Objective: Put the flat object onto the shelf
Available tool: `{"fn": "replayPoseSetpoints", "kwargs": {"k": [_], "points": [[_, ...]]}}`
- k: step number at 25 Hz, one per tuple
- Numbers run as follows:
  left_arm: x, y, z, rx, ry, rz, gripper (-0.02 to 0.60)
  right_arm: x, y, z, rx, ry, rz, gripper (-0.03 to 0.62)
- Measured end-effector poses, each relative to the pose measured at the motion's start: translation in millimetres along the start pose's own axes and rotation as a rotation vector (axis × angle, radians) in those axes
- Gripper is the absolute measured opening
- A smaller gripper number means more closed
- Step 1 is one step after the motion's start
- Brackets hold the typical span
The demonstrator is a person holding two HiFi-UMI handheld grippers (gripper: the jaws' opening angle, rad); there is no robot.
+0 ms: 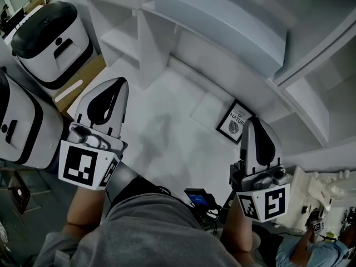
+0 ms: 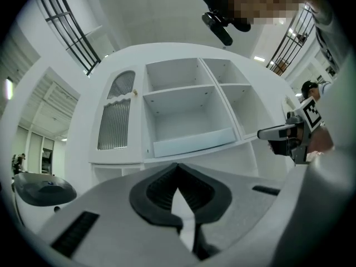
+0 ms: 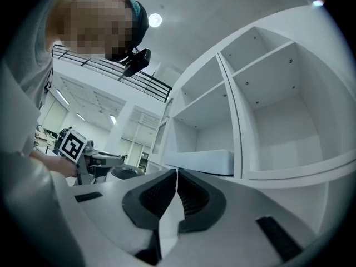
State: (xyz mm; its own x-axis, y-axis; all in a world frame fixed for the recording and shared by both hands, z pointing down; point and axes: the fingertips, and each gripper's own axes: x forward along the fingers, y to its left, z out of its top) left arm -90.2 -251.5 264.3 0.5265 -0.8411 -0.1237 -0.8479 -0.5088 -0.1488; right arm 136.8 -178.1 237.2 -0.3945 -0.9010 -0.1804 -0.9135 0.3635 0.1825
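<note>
We face the tall white shelf unit with open compartments (image 1: 311, 88), which also fills both gripper views (image 2: 183, 110) (image 3: 272, 104). On one of its shelves rests a long white rectangular box (image 1: 222, 21), seen as well from the left gripper view (image 2: 192, 141) and the right gripper view (image 3: 203, 160). To the left stand two rounded white bins with black lids (image 1: 53, 43), well apart from the shelves.

Our left gripper (image 1: 114, 88) hangs over the pale surface below the shelves (image 1: 167, 127). Its own view shows the two dark pads pressed together with nothing between them (image 2: 178, 168). Our right gripper (image 1: 256, 129) is also closed and empty, its pads meeting along a thin line (image 3: 177, 174). The two grippers are well apart and both point toward the shelf unit.

The flat black-framed picture with a white print (image 1: 235, 121) is on that pale surface at the foot of the shelf unit, just ahead of the right gripper's tip, and neither gripper touches it. We cannot tell whether it lies flat or leans. Just beside it, on its left, lies a faint pale square patch (image 1: 207, 111).
</note>
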Motion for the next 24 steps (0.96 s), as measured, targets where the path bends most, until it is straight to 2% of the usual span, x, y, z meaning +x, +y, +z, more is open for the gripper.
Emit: {"fn": "replayPoseSetpoints", "kwargs": {"k": [16, 24], "points": [[0.1, -31.3, -18.0, 0.002, 0.015, -0.056, 0.006, -5.6, 6.8, -16.6, 0.028, 0.023, -0.002, 0.032], [-0.7, -35.1, -19.7, -0.002, 0.023, -0.055, 0.006, -7.7, 5.6, -19.5, 0.029, 0.027, -0.003, 0.032]]}}
